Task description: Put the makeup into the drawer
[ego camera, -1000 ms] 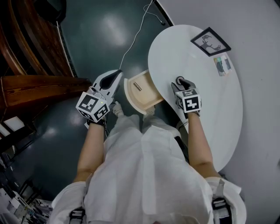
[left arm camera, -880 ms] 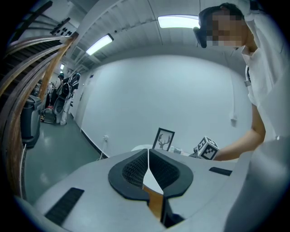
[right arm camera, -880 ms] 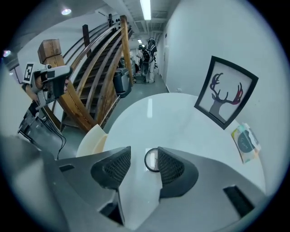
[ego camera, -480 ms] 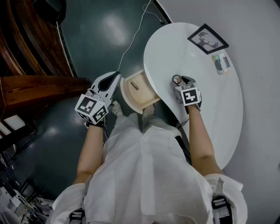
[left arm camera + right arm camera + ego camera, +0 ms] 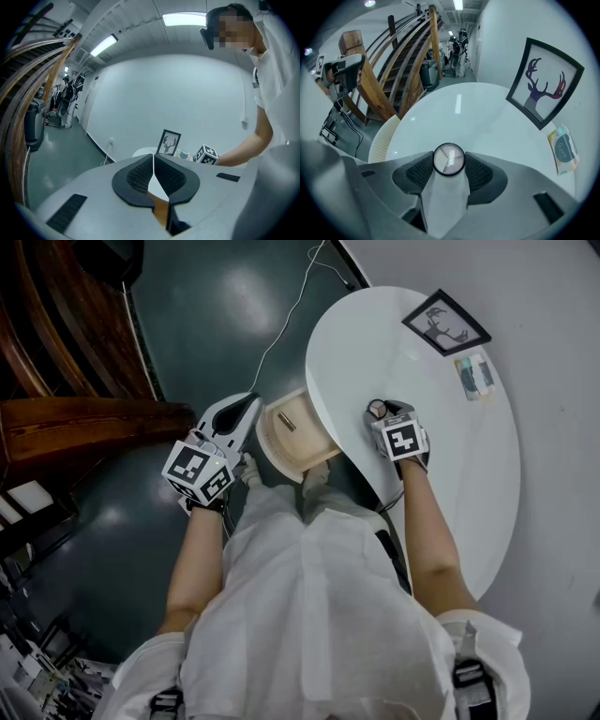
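Observation:
A small round makeup compact (image 5: 449, 159) with a black rim lies on the white table (image 5: 464, 117), near its left edge (image 5: 377, 409). My right gripper (image 5: 449, 162) points steeply down over it. Its jaws are opening, and the compact sits between the two pads at their tips. The cream drawer (image 5: 291, 432) stands pulled out from under the table's left edge, and its inside looks bare. Left of the drawer my left gripper (image 5: 249, 403) hangs over the floor, shut with nothing in it (image 5: 153, 157).
A framed deer picture (image 5: 445, 322) leans against the wall at the table's far side, with a small sachet (image 5: 476, 376) beside it. A white cable (image 5: 286, 324) runs across the dark floor. Wooden stairs (image 5: 408, 56) rise on the left.
My right gripper has come down over the compact and its jaws have spread wider around it. The left gripper has barely moved.

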Tool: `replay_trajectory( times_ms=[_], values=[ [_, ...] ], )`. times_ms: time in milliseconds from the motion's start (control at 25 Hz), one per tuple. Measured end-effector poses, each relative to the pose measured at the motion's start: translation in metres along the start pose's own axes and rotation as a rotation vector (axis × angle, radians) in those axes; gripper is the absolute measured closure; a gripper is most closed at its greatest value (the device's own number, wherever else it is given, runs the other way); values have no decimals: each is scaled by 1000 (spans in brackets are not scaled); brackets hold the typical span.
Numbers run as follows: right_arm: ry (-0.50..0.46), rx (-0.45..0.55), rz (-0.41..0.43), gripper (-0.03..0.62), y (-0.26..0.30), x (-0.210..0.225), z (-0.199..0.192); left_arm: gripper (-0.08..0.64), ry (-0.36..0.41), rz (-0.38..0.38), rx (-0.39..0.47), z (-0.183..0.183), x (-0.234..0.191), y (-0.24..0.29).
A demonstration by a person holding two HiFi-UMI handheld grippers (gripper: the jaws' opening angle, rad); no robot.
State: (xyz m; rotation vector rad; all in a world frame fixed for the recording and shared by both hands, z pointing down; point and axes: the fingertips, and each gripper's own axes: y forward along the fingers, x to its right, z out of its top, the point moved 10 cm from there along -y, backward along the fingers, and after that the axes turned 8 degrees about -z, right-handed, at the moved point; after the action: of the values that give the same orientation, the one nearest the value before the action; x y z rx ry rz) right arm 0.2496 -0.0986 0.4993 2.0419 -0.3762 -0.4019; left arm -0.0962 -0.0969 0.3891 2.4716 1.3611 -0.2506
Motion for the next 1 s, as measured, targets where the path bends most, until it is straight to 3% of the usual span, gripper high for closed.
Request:
replay_trajectory(
  times_ms=[440,1000],
  values=[
    [-23,-21,9,382,1,-5,3,540,1,22,14,1,-1,-10],
    [-100,56,63,382,-3,-65,52,540,-21,73,28,-3,-19,-53]
  ],
)
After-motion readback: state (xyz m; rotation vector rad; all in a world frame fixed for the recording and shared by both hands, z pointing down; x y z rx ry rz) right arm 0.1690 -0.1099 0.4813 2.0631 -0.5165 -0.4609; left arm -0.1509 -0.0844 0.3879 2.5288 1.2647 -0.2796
